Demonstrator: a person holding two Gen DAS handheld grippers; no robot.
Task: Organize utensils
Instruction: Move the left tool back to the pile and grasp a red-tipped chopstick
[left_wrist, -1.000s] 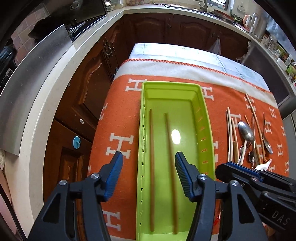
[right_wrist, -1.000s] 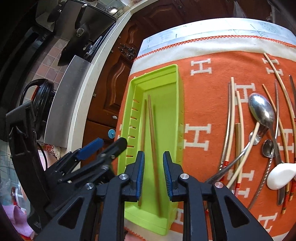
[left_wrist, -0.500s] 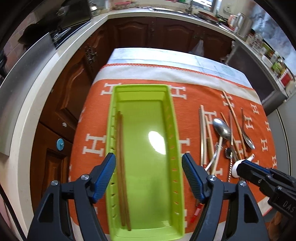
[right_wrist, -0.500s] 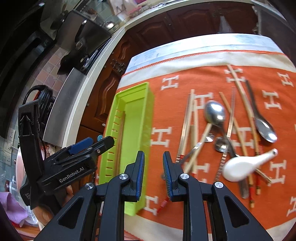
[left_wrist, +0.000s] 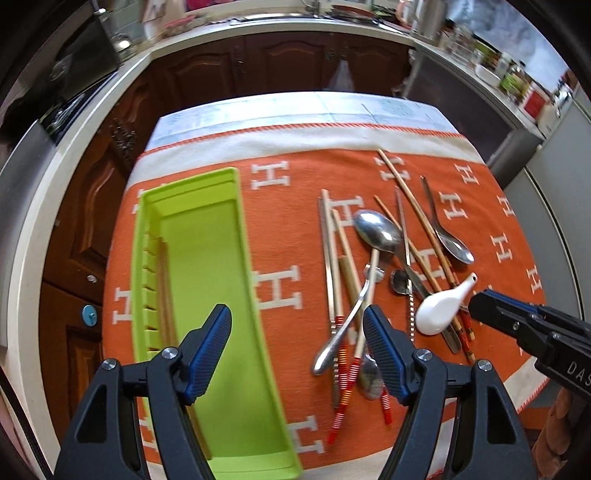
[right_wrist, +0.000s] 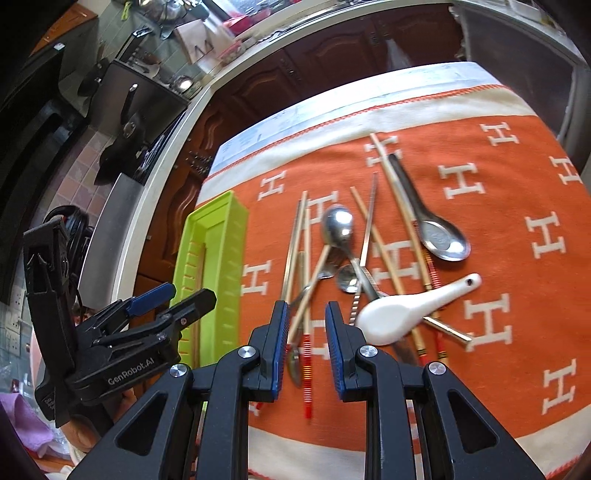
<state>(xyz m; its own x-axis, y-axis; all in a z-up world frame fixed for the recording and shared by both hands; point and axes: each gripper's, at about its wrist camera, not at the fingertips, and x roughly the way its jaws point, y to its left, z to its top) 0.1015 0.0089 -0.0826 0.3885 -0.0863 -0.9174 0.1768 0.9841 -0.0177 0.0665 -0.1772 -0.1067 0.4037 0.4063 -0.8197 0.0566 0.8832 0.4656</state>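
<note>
The left gripper (left_wrist: 297, 350) hangs over the cloth with its jaws spread wide and nothing between them, its left finger above the tray (left_wrist: 207, 295) and its right finger above the near ends of the loose utensils. The right gripper (right_wrist: 306, 349) has its jaws set a narrow gap apart, gripping nothing; a red-banded chopstick (right_wrist: 306, 373) lies on the cloth below that gap. The green tray sits at the left of the orange cloth (left_wrist: 288, 229), with 2 chopsticks (left_wrist: 166, 295) lying along its slotted left wall. The remaining utensils lie in a loose heap to the right of the tray: several chopsticks, a large steel spoon (left_wrist: 376, 230), a second steel spoon (left_wrist: 452, 245) farther right, and a white ceramic spoon (left_wrist: 441, 308) resting across some of them, just beside the right gripper's tip in the left view. The cloth covers a table ringed by dark wood cabinets (left_wrist: 258, 62).
</note>
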